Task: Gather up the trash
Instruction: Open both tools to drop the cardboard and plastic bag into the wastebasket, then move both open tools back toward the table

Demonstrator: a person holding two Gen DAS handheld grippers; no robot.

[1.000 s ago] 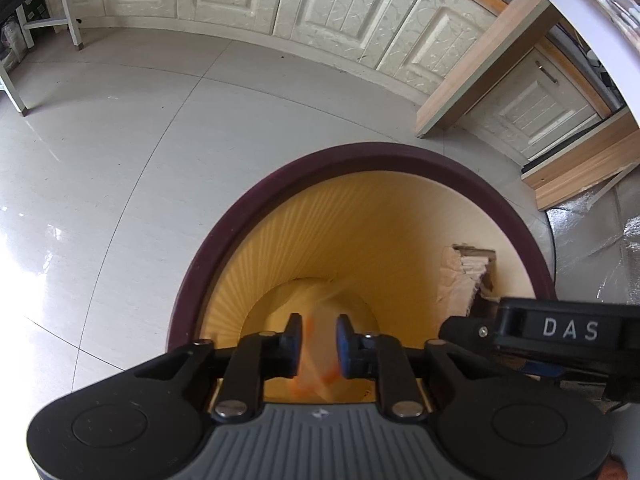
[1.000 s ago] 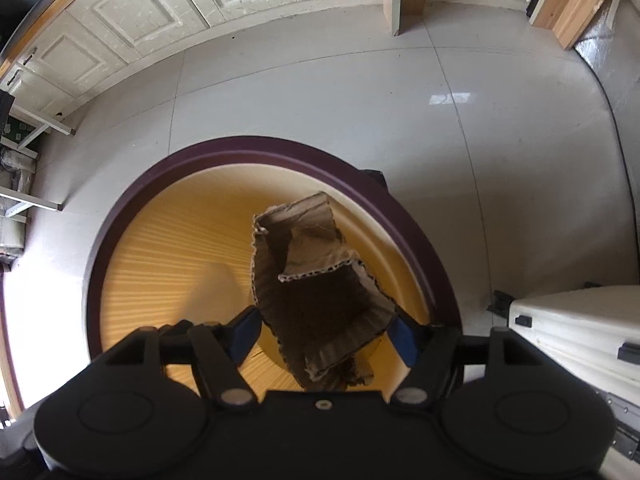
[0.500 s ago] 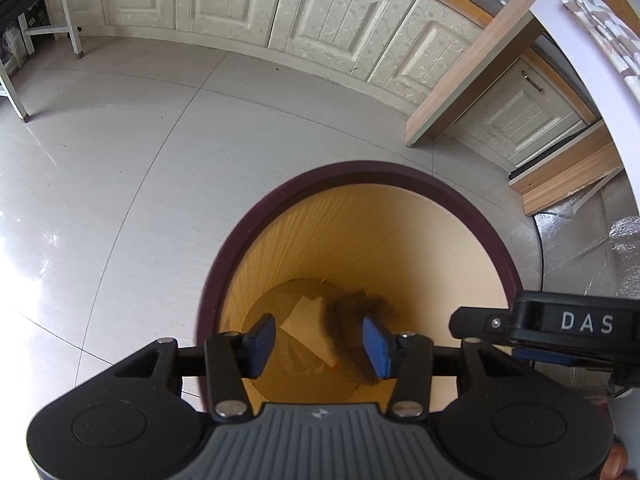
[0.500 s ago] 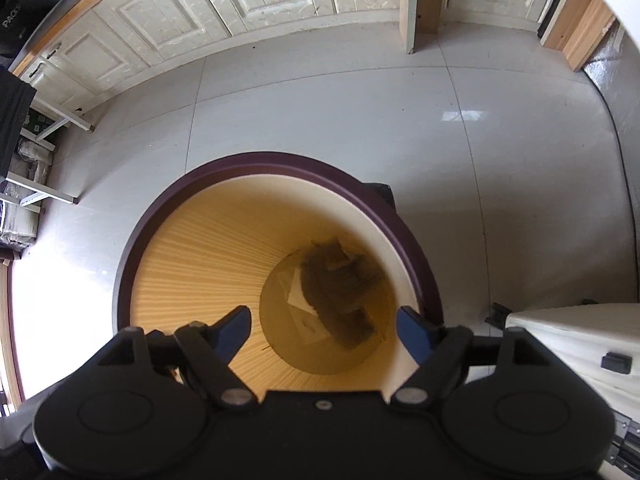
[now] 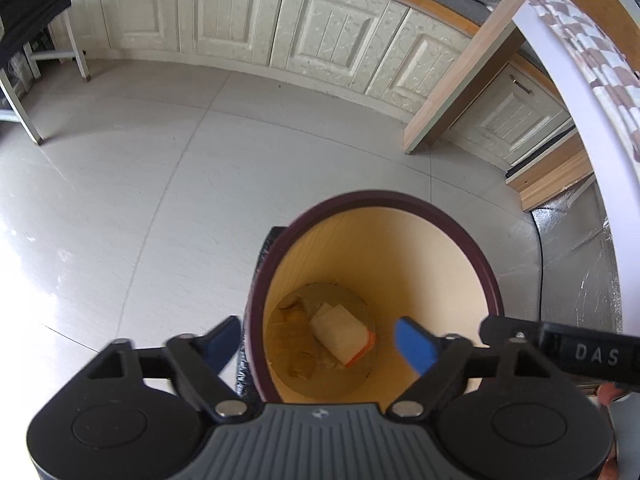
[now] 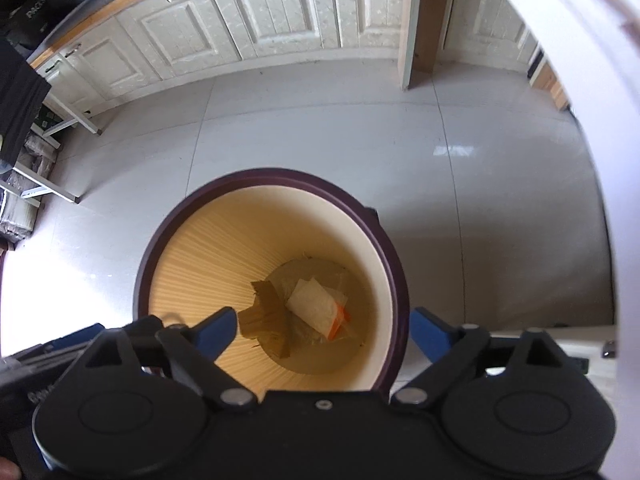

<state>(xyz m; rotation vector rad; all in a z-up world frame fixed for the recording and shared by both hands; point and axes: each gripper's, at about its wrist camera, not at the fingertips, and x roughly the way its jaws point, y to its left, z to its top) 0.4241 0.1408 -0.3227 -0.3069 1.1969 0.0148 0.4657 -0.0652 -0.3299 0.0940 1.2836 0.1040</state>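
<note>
A round bin with a dark purple rim and a yellow inside stands on the tiled floor, seen from above in both wrist views. At its bottom lie a white wrapper with an orange edge and a brown piece of cardboard. My left gripper hangs above the bin, its jaws opening wide with nothing between them. My right gripper also hangs over the bin, jaws opening, nothing held. The right gripper's body, marked DAS, shows at the right of the left wrist view.
Cream cabinet doors line the far wall under a wooden counter. A wooden post stands on the floor beyond the bin. A white curved table edge runs down the right. White stand legs are at the left.
Both grippers opened and rose above the bin. The wrapper left the left gripper and the cardboard left the right one; both now lie at the bin's bottom.
</note>
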